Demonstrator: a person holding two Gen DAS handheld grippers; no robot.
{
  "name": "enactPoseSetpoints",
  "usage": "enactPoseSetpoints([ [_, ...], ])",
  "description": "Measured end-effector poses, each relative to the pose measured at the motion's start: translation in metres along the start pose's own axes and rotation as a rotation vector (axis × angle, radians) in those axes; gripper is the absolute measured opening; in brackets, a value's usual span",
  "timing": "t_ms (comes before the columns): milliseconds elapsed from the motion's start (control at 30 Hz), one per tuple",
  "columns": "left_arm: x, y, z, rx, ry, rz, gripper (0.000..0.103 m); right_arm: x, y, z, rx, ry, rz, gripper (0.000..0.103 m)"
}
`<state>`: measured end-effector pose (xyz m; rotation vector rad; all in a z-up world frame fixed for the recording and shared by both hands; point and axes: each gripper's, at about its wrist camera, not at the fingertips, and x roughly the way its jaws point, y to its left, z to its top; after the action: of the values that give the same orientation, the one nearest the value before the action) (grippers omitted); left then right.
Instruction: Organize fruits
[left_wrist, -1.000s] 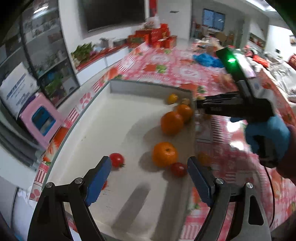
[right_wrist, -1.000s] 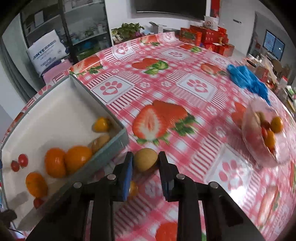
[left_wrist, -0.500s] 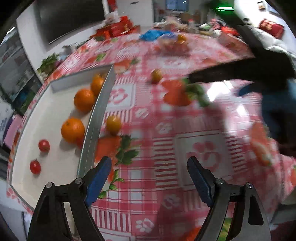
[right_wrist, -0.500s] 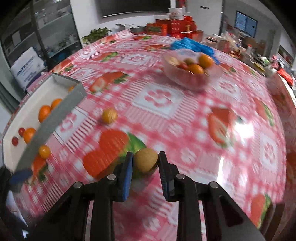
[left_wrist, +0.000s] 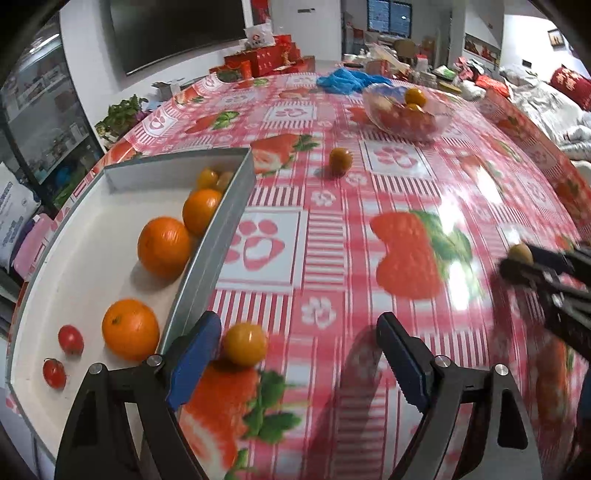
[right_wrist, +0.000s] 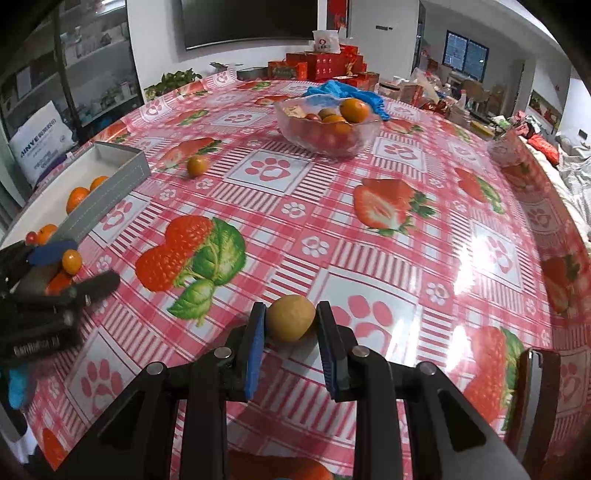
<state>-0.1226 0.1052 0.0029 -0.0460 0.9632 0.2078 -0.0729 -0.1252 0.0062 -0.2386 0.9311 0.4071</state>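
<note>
Right gripper (right_wrist: 290, 321) clamped on a small brown fruit (right_wrist: 291, 318), carried above the tablecloth (right_wrist: 369, 266), well short of the glass bowl (right_wrist: 328, 131). Left gripper (left_wrist: 295, 343) wide open, empty, beside a loose orange fruit (left_wrist: 245, 343) near the tray (left_wrist: 221, 236). Risk: round fruit slipping, rolling across glossy cloth. Cluttered room behind.

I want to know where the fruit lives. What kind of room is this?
Probably a lived-in home dining or living room. A big table with a strawberry tablecloth holds a glass fruit bowl, a dark TV screen hangs on the wall, and red gift boxes are stacked behind.
</note>
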Motion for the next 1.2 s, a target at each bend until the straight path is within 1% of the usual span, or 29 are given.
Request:
enactPoseSetpoints([
  [33, 0.000, 0.000, 0.000, -0.009, -0.005, -0.011, 0.072, -0.001, 0.001, -0.002, -0.003, -0.004, -0.003, 0.030],
  [67, -0.001, 0.000, 0.001, -0.016, -0.009, -0.033, 0.067, -0.001, 0.001, -0.003, -0.009, -0.008, -0.012, 0.032],
  [100, -0.001, -0.001, 0.000, -0.016, -0.010, -0.024, 0.062, -0.001, 0.002, -0.004, -0.014, -0.013, -0.025, 0.036],
  [133, -0.003, 0.000, 0.000, -0.016, -0.015, -0.018, 0.043, -0.001, 0.003, -0.004, -0.014, -0.016, -0.035, 0.039],
  [167, -0.004, 0.002, 0.001, -0.021, -0.003, -0.082, 0.022, -0.001, 0.003, -0.004, -0.010, -0.019, -0.046, 0.047],
  [200, -0.004, 0.004, 0.002, -0.035, 0.006, -0.109, 0.022, 0.000, 0.001, -0.005, 0.001, -0.021, -0.050, 0.056],
  [267, -0.005, 0.005, 0.000, -0.045, 0.018, -0.120, 0.022, 0.001, -0.002, -0.005, 0.020, -0.023, -0.054, 0.065],
  [400, -0.006, 0.004, -0.002, -0.033, 0.021, -0.114, 0.022, 0.002, -0.004, -0.005, 0.026, -0.017, -0.048, 0.078],
  [533, -0.008, 0.001, -0.002, -0.027, 0.028, -0.102, 0.022, 0.003, -0.003, -0.005, 0.024, -0.012, -0.047, 0.081],
  [633, -0.011, -0.003, -0.005, -0.017, 0.030, -0.088, 0.022, 0.004, -0.001, -0.004, 0.019, -0.007, -0.041, 0.087],
  [700, -0.013, -0.005, -0.008, -0.007, 0.024, -0.077, 0.022, 0.009, -0.002, -0.004, 0.028, 0.019, -0.029, 0.103],
  [767, -0.014, -0.006, -0.010, -0.005, 0.013, -0.065, 0.022, 0.010, -0.004, -0.005, 0.040, 0.024, -0.016, 0.103],
  [867, -0.015, -0.007, -0.012, -0.016, 0.002, -0.058, 0.022, 0.010, -0.002, -0.006, 0.036, 0.025, -0.021, 0.103],
  [1000, -0.017, -0.009, -0.014, -0.005, -0.018, -0.040, 0.022, 0.010, -0.002, -0.006, 0.034, 0.024, -0.022, 0.103],
  [1200, -0.016, -0.007, -0.014, -0.020, -0.015, -0.054, 0.022, 0.010, -0.003, -0.005, 0.034, 0.025, -0.022, 0.103],
])
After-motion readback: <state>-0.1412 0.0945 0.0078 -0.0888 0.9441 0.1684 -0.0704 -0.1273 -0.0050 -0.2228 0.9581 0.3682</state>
